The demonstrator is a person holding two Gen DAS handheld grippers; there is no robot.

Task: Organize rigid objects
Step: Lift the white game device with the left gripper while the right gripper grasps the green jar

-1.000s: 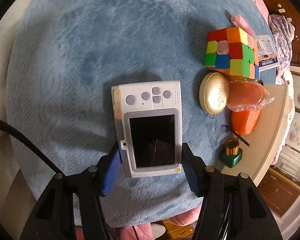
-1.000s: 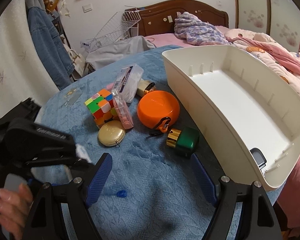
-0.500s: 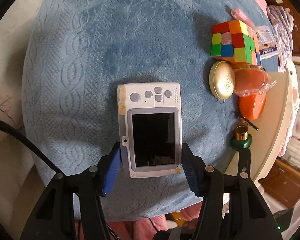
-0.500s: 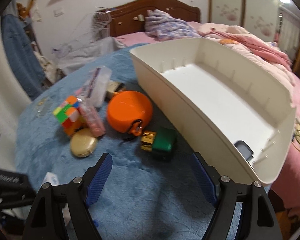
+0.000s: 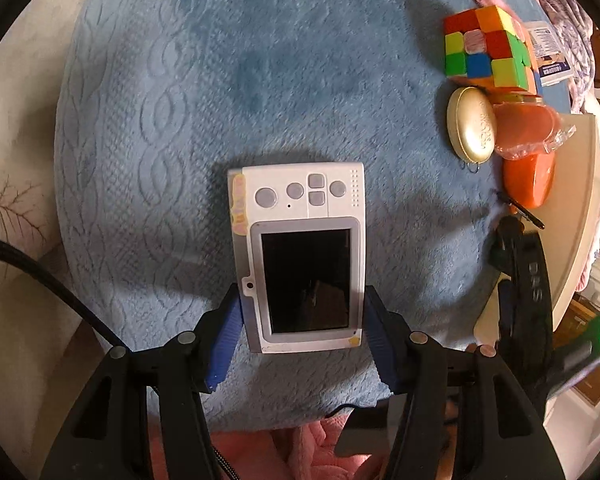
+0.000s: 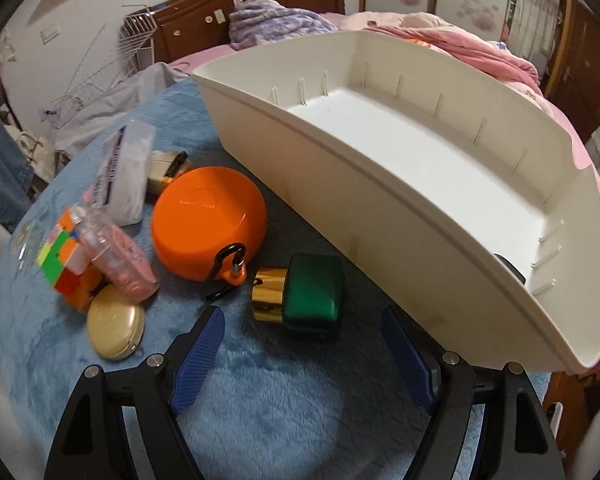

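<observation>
Bedroom clutter surrounds a round table under a plush blue cable-patterned cloth (image 5: 188, 92), with a wooden headboard (image 6: 240, 4) and pink bedding behind. On the cloth stands a long cream plastic bin (image 6: 340, 184); its floor is mostly bare, with only a small dark object (image 6: 510, 266) peeking over the wall at its near end. The left gripper (image 5: 302, 340) clamps a white handheld digital camera (image 5: 300, 256) by its two long edges, blue pads pressed against both sides; the camera's long axis runs away from the gripper, its dark screen near the jaws and its grey buttons at the far end. The right gripper (image 6: 300, 354) is spread wide and holds nothing, hovering just short of a green bottle with a gold cap (image 6: 300, 298), which lies on its side, cap pointing left. Beyond sit an orange round case (image 6: 208, 220), a gold oval compact (image 6: 114, 326) and a multicoloured puzzle cube (image 6: 66, 260).
</observation>
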